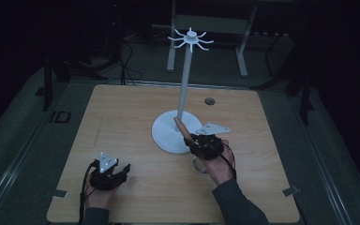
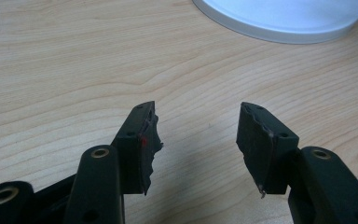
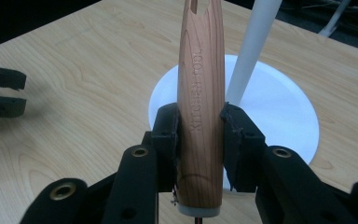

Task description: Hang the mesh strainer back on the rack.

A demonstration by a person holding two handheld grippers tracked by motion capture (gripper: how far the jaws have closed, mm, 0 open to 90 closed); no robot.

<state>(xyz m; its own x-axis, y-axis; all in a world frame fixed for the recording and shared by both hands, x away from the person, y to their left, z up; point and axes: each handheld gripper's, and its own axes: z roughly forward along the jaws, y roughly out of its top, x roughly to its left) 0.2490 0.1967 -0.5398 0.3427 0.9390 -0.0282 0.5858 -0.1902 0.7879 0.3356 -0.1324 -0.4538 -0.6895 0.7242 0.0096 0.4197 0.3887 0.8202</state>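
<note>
Judging by the grip, the pickup is done: a wooden handle [image 3: 200,93], stamped as a kitchen tool, is pinched between the jaws of the right gripper [image 3: 199,135], slotted end pointing away. Just beyond that gripper, the stand [image 1: 183,84] rises from its white base [image 3: 289,107], hooks [image 1: 191,39] well above and bare. Hanging is left. The left gripper [image 2: 196,140] is held spread and empty over the counter [image 2: 74,60].

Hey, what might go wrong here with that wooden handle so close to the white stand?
The right gripper pinches the wooden handle near one end, so it may pivot or slip between the fingers. The handle tip is close to the stand's pole; a bump may rock the tall stand.
</note>
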